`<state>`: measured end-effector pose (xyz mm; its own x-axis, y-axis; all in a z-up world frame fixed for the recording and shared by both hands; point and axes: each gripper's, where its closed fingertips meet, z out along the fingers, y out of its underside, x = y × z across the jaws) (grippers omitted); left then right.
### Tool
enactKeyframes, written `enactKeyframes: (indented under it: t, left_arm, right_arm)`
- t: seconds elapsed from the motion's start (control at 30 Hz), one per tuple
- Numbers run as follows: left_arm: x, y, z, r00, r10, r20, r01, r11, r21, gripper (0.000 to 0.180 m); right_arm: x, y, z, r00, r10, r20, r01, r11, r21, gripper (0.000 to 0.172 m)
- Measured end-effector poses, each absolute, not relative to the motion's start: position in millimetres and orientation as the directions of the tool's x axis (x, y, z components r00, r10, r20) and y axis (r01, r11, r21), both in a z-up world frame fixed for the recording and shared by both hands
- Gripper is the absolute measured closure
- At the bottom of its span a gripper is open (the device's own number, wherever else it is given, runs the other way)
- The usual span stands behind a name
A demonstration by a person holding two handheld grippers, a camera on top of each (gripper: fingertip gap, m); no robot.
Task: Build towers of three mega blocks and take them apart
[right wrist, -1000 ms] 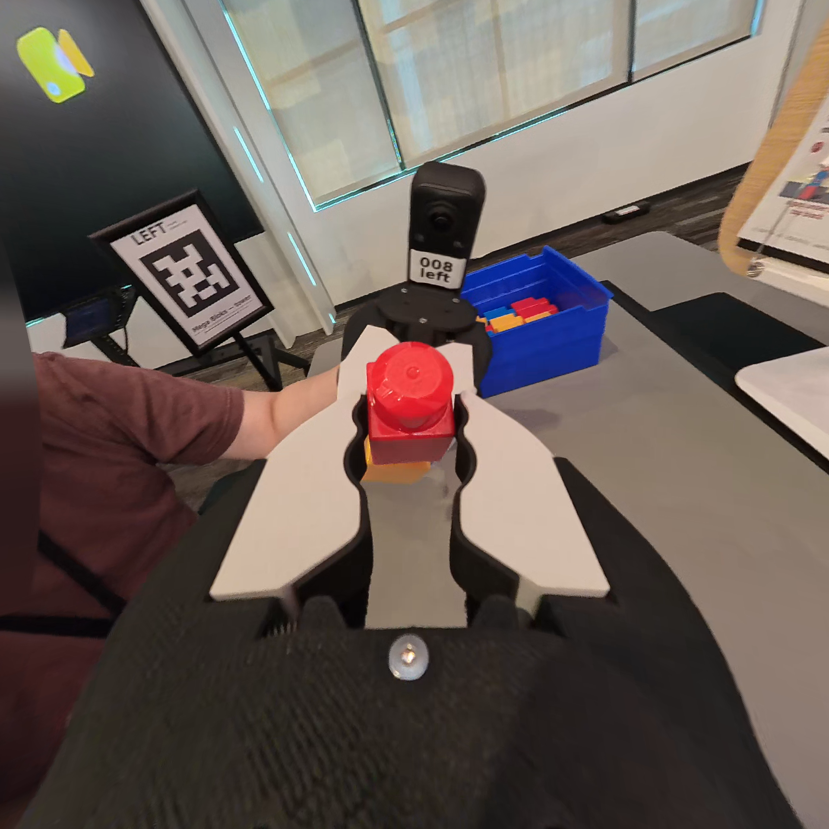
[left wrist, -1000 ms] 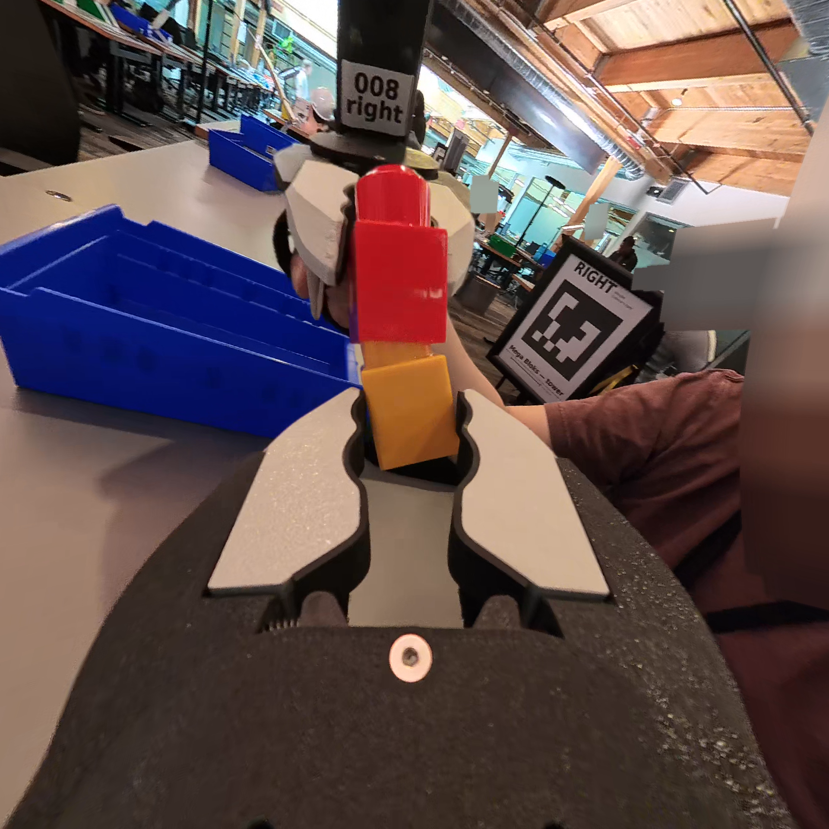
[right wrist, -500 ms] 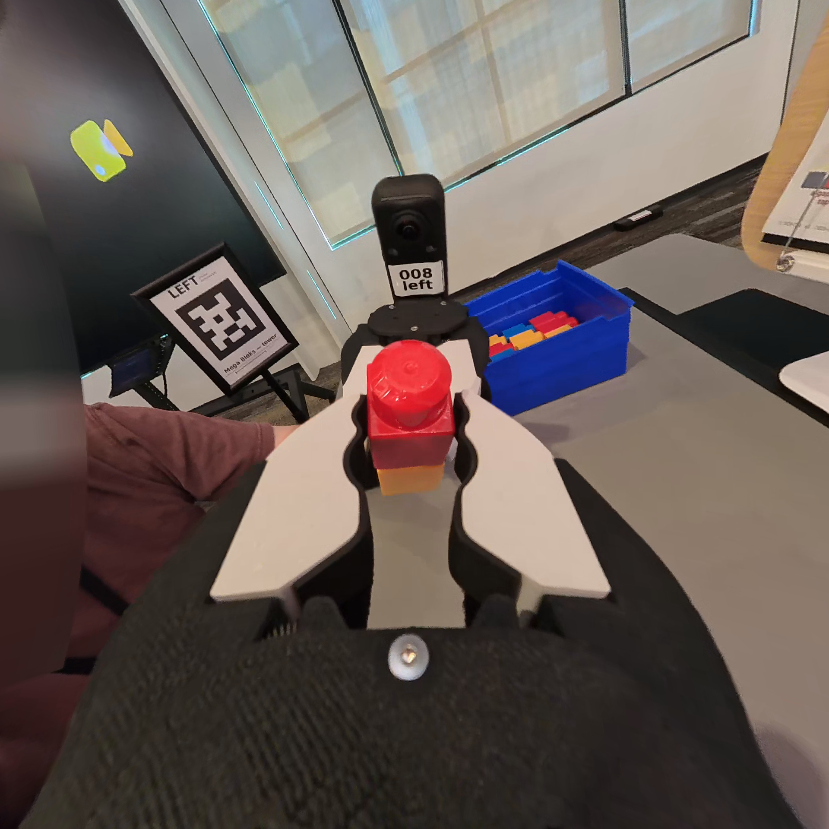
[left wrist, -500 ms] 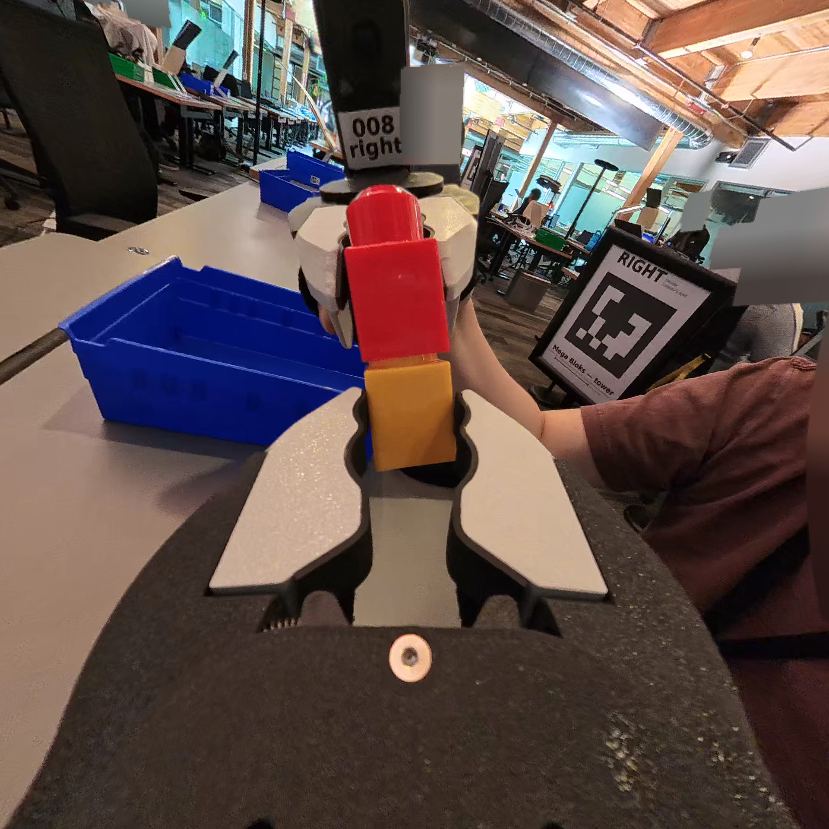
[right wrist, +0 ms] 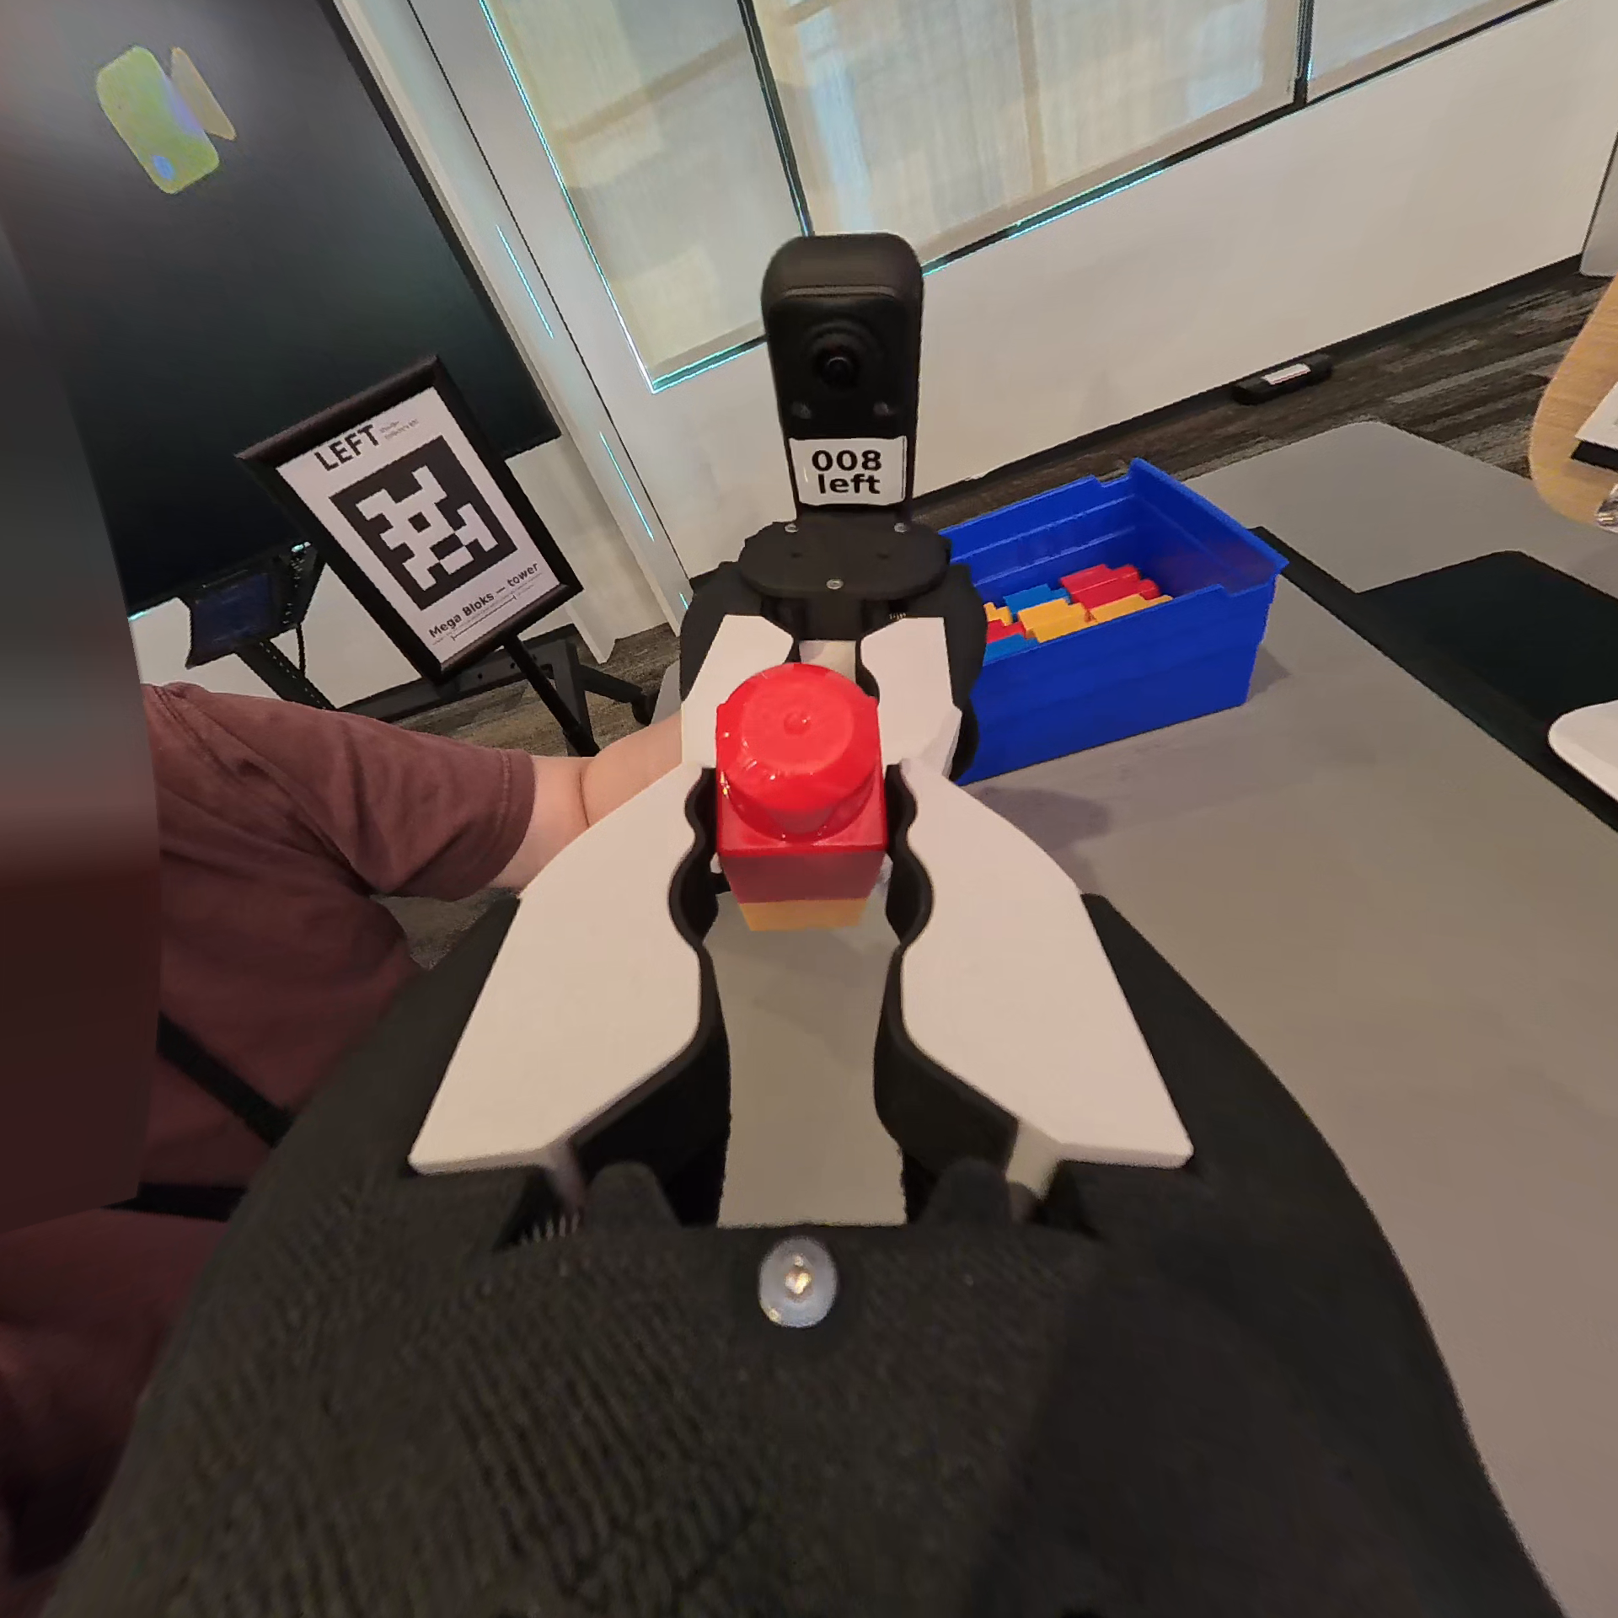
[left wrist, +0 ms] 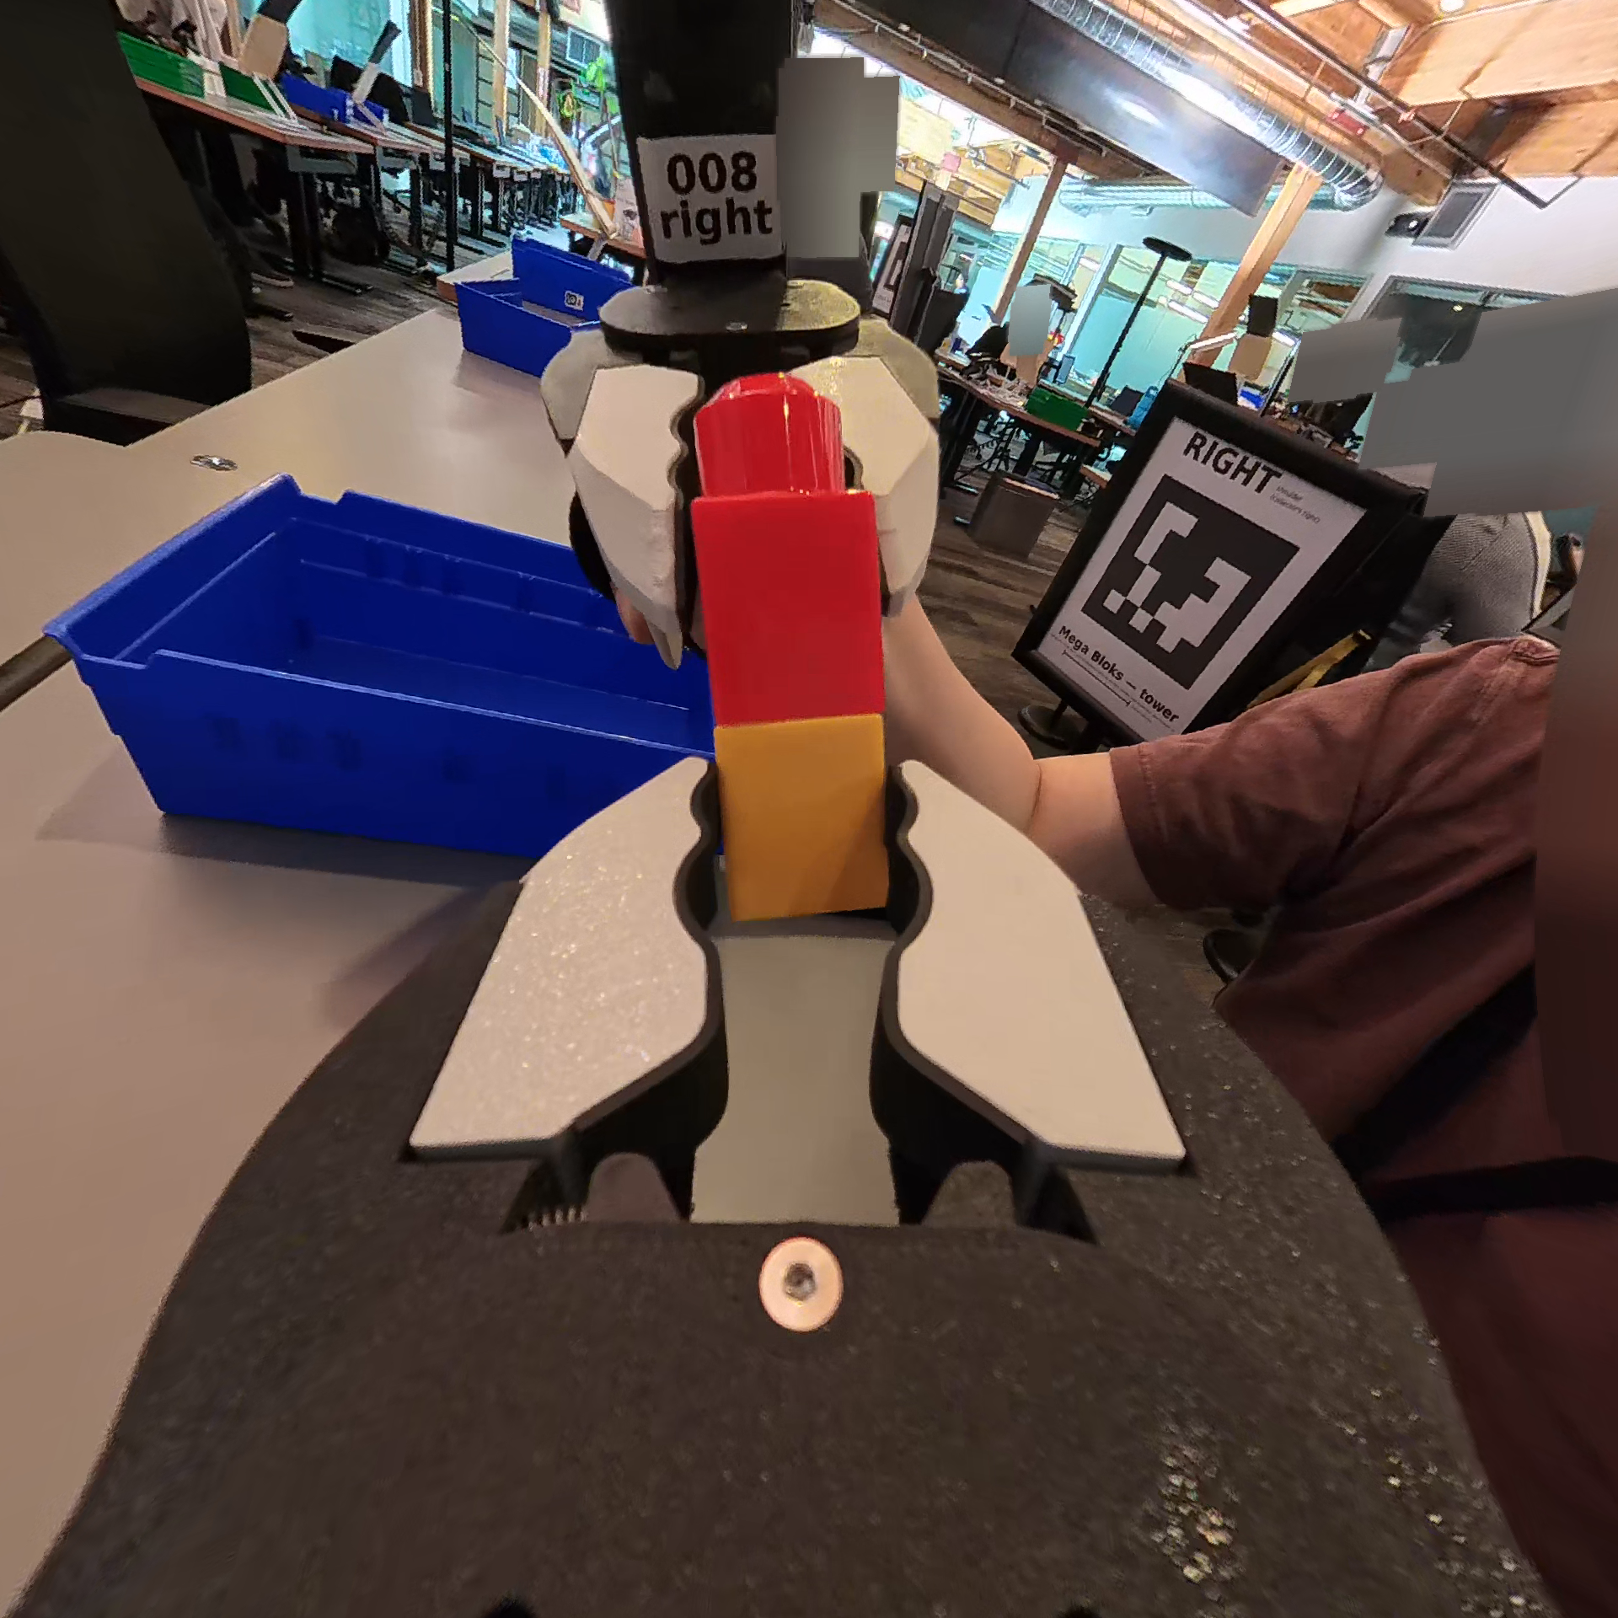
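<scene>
Bright, even daylight from windows [right wrist: 963, 131]; wide-angle bending at edges, soft shadows, foreground slightly blurred.

I saw open grey desk [right wrist: 1313, 1007] on the window side of my right tongs [right wrist: 798, 840], with room to pass. Farther along there, a blue bin of blocks [right wrist: 1129, 692] stood in the way. On the other side, the person's arm [right wrist: 560, 814] and sleeve [right wrist: 333, 805] blocked the way. Straight ahead my left tongs [left wrist: 801, 832] faced them, and the red block [left wrist: 788, 604] on the yellow block [left wrist: 801, 814] filled the space between. An empty blue bin [left wrist: 350, 700] sat just behind the tower.
</scene>
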<state>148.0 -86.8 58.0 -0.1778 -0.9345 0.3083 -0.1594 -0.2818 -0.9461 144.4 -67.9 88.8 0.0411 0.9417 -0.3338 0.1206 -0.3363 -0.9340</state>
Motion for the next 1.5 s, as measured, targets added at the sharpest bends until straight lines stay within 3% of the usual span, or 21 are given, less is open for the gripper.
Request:
enactKeyframes:
  t: [0.47,0.67,0.77,0.83,0.87,1.13,1.23,1.33,1.5]
  left_arm:
    - [148.2,-88.2,57.2,-0.158,-0.95,0.27,-0.172,-0.243,-0.955,0.145]
    - [149.7,-83.6,67.6,-0.137,-0.954,0.266,-0.099,-0.254,-0.962,0.145]
    - [144.8,-82.7,77.5,-0.15,-0.951,0.271,-0.047,-0.267,-0.963,0.145]
    - [142.8,-80.5,77.9,-0.135,-0.957,0.255,-0.043,-0.252,-0.967,0.145]
    - [142.3,-81.2,78.8,-0.142,-0.957,0.254,-0.04,-0.251,-0.967,0.145]
    - [142.2,-75.0,74.0,-0.11,-0.955,0.275,-0.057,-0.271,-0.961,0.145]
    - [137.7,-66.1,75.1,-0.055,-0.958,0.283,-0.053,-0.28,-0.958,0.127]
    - [120.4,-59.4,86.7,-0.017,-0.963,0.27,-0.032,-0.269,-0.963,0.128]
    - [44.1,-43.0,123.3,0.3,-0.947,0.118,-0.045,-0.138,-0.989,0.132]
  right_arm:
    - [144.3,-71.7,88.0,0.055,0.955,-0.291,0.15,-0.296,-0.943,0.134]
    - [142.8,-64.5,98.6,0.11,0.964,-0.243,0.093,-0.254,-0.963,0.133]
    - [138.3,-56.8,88.8,0.181,0.966,-0.183,0.142,-0.21,-0.967,0.108]
    - [133.0,-63.2,97.8,0.124,0.973,-0.195,0.091,-0.207,-0.974,0.13]
    - [130.5,-65.5,102.4,0.1,0.971,-0.217,0.059,-0.223,-0.973,0.133]
    - [126.6,-59.1,99.5,0.109,0.961,-0.255,0.047,-0.261,-0.964,0.134]
    - [128.1,-58.3,99.7,0.108,0.961,-0.253,0.046,-0.259,-0.965,0.134]
    - [134.5,-54.9,105.5,0.119,0.958,-0.26,0.012,-0.263,-0.965,0.134]
    - [149.7,-50.1,108.6,0.142,0.955,-0.261,0.001,-0.264,-0.965,0.134]
